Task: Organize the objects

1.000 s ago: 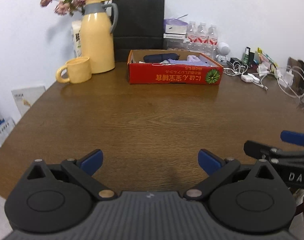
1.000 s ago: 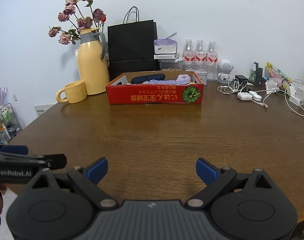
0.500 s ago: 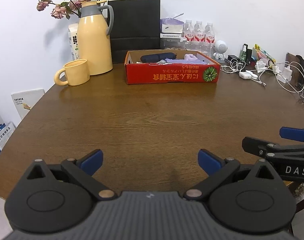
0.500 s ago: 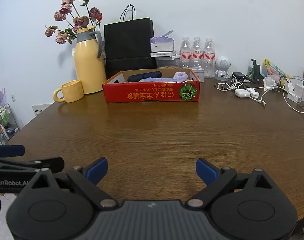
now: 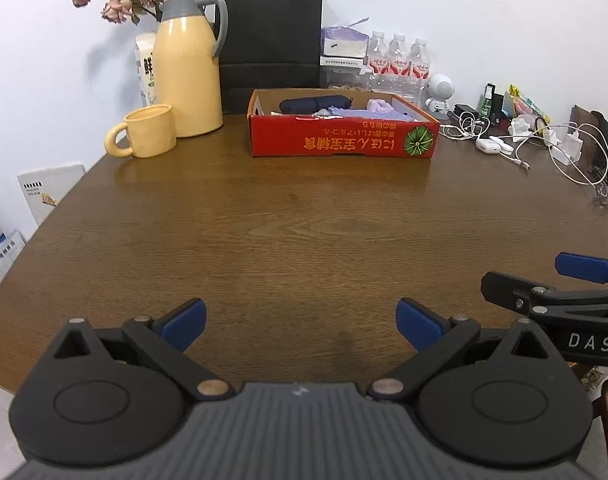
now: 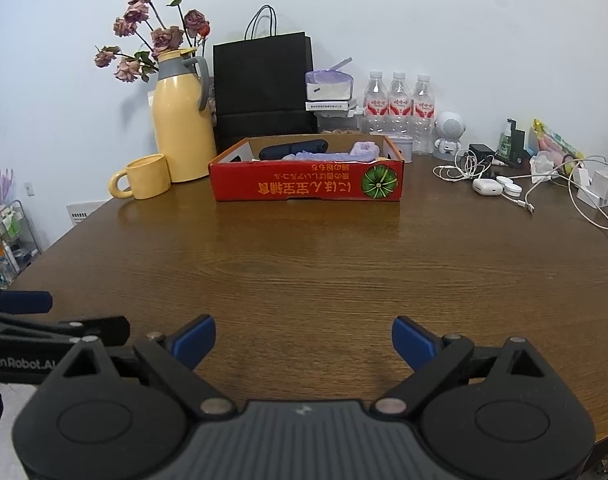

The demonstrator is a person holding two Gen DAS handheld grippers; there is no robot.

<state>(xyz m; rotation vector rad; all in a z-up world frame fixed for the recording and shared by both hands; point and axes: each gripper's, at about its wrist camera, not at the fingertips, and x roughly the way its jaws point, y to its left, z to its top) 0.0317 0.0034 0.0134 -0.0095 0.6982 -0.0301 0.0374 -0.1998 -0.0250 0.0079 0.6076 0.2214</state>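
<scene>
A shallow red cardboard box [image 5: 340,140] [image 6: 304,186] stands at the far middle of the brown table [image 5: 304,232] [image 6: 304,264]. Inside it lie a dark blue rolled item [image 5: 314,103] [image 6: 293,148] and pale purple cloth [image 5: 364,111] [image 6: 344,153]. My left gripper [image 5: 299,320] is open over the near table edge with nothing between its fingers. My right gripper [image 6: 303,338] is open too, also empty, beside the left one. Each gripper shows at the side of the other's view.
A yellow jug [image 5: 185,80] [image 6: 181,120] with dried flowers and a yellow mug [image 5: 147,131] [image 6: 143,176] stand far left. A black paper bag [image 6: 263,88] and water bottles [image 6: 398,104] line the wall. Cables and chargers [image 6: 524,184] clutter the far right.
Both grippers have pulled back and risen a little, so the box and jug look slightly farther away. Both stay open.
</scene>
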